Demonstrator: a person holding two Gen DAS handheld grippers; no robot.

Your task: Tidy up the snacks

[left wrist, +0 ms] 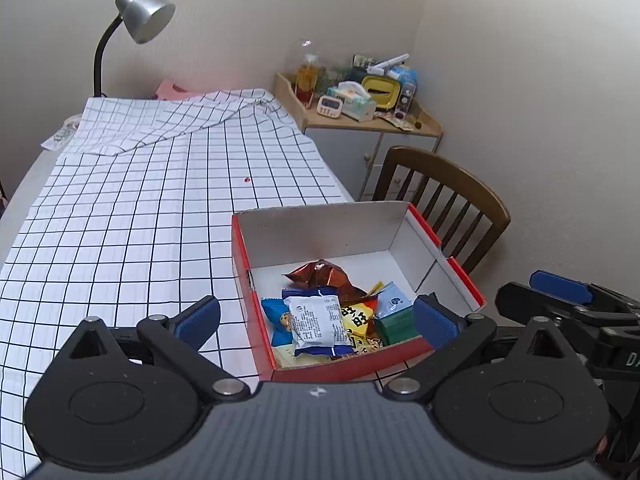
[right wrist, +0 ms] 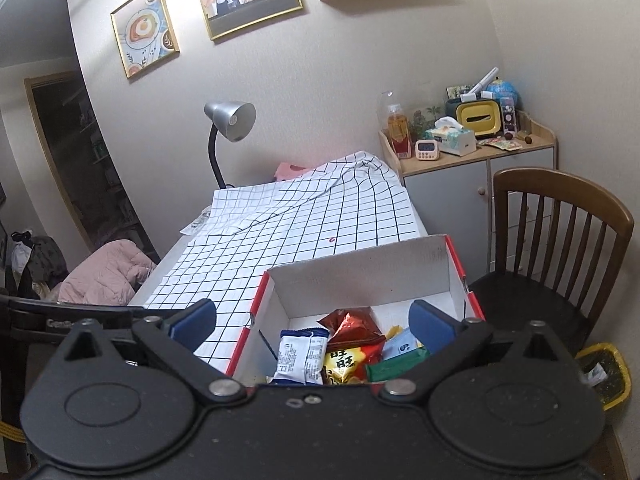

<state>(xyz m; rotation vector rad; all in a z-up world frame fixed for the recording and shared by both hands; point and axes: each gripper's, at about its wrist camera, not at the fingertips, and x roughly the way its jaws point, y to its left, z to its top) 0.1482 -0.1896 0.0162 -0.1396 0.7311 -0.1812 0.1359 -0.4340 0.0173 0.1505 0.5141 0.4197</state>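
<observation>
**Snack Box Status: Both Tongs Released Above the Box**

Snacks lay piled in the near end of the red box (left wrist: 464, 276), whose white interior stood open at the top. The box rested on the grid-patterned tablecloth (left wrist: 140, 220), directly ahead of and below both tongs.

**Left gripper.** The left gripper (left wrist: 316, 322) was released, its blue pads spread wide with nothing pressed between them. One pad sat outside the box's left wall, above the cloth; the other sat over the box's right side. Between the pads, lower down, lay the white-and-blue packet (left wrist: 316, 326), the yellow packet (left wrist: 356, 320), the green packet (left wrist: 396, 326), the pale blue packet (left wrist: 394, 302) and, farther ahead, the copper foil bag (left wrist: 324, 276). None touched the pads.

**Right gripper.** The right gripper (right wrist: 312, 326) was likewise released, pads far apart and empty. The same packets appeared between and beneath its pads. In the left wrist view, the right gripper stood just to the right of the box.

**Surroundings.** Ahead of the box, the cloth ran toward a grey desk lamp (right wrist: 230, 120). To the right of the tongs stood a wooden chair (right wrist: 560, 232), and beyond it a cabinet (right wrist: 480, 184) loaded with small items. A yellow bin (right wrist: 612, 376) sat on the floor at the far right.
</observation>
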